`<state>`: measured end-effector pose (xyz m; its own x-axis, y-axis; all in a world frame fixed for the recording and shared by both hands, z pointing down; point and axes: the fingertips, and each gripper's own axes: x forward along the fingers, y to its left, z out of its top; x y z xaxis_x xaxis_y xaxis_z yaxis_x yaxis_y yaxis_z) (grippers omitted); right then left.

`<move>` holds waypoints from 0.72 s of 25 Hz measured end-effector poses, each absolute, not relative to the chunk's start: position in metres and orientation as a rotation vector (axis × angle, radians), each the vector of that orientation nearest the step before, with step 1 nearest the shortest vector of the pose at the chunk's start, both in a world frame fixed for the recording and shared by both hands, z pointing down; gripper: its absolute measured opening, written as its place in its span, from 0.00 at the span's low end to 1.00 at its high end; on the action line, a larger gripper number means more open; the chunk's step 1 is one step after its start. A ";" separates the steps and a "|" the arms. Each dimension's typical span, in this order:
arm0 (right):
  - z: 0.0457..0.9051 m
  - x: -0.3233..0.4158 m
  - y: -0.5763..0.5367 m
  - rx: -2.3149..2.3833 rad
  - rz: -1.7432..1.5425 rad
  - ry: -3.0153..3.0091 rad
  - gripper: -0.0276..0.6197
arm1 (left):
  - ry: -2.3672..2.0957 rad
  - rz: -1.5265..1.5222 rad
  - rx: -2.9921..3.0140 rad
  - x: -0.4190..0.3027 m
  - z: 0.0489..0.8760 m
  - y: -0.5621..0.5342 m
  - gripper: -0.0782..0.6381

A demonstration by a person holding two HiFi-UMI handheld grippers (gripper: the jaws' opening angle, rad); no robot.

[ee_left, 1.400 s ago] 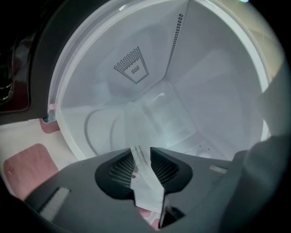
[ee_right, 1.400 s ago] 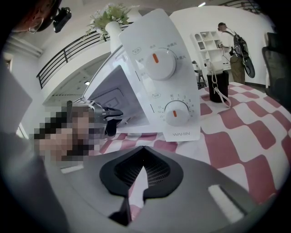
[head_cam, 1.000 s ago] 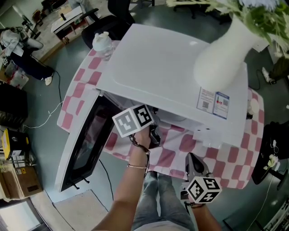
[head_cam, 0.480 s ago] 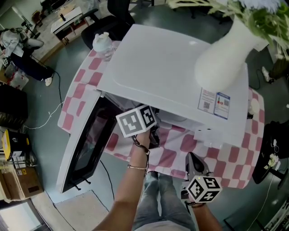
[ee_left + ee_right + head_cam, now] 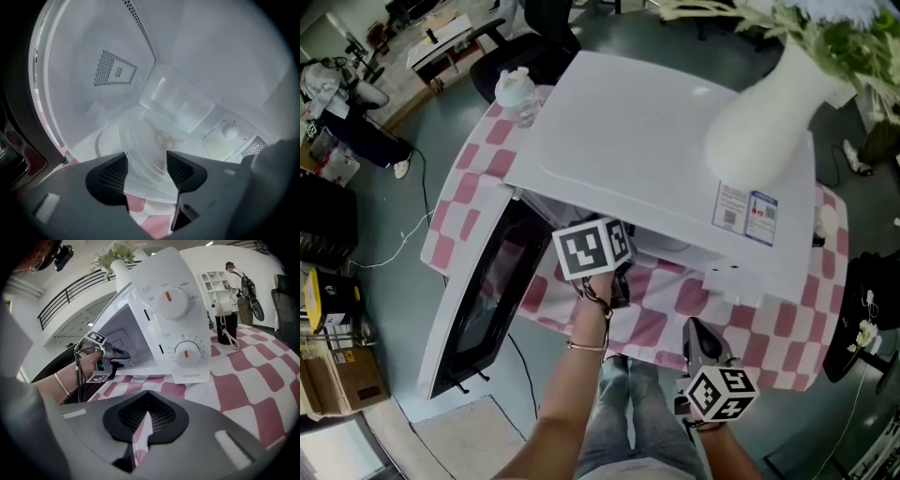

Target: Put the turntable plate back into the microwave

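The clear glass turntable plate [image 5: 149, 152] lies low inside the white microwave [image 5: 656, 150], its near rim reaching the cavity's front edge. My left gripper [image 5: 146, 171] is at the cavity mouth. Its jaws have just been opening, and they now stand open on either side of the plate's near rim with the pads off the glass. In the right gripper view the left gripper [image 5: 121, 355] sits at the open cavity. My right gripper [image 5: 146, 420] is shut and empty, hovering over the pink checked tablecloth [image 5: 262, 376] in front of the control panel [image 5: 176, 329].
The microwave door [image 5: 478, 300] hangs open to the left over the table edge. A white vase with greenery [image 5: 769, 103] stands on top of the microwave. A water bottle [image 5: 514, 89] sits at the far left corner, and a dark cup [image 5: 226, 326] beside the microwave.
The left gripper's marker cube has rolled and shifted slightly right at the cavity mouth. The right gripper has not moved.
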<state>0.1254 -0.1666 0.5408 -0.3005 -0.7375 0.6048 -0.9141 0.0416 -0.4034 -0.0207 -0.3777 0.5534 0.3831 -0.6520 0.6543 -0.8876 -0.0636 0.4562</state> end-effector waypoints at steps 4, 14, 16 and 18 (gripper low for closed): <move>0.540 0.123 -0.164 1.695 1.107 -2.088 0.06 | -1.365 0.363 1.810 -0.021 0.553 -0.378 0.48; 0.541 0.123 -0.156 1.697 1.118 -2.079 0.06 | -1.592 0.476 1.862 -0.041 0.543 -0.387 0.34; 0.541 0.119 -0.154 1.691 1.121 -2.085 0.06 | -1.553 0.442 1.830 -0.042 0.549 -0.383 0.31; 0.539 0.116 -0.153 1.684 1.118 -2.093 0.06 | -1.534 0.425 1.829 -0.042 0.550 -0.382 0.31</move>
<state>0.1165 -0.1532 0.5393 -0.3121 -0.7334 0.6039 -0.9098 0.0476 -0.4124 -0.0419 -0.3820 0.5505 0.2442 -0.7217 0.6477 -0.9521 -0.0518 0.3012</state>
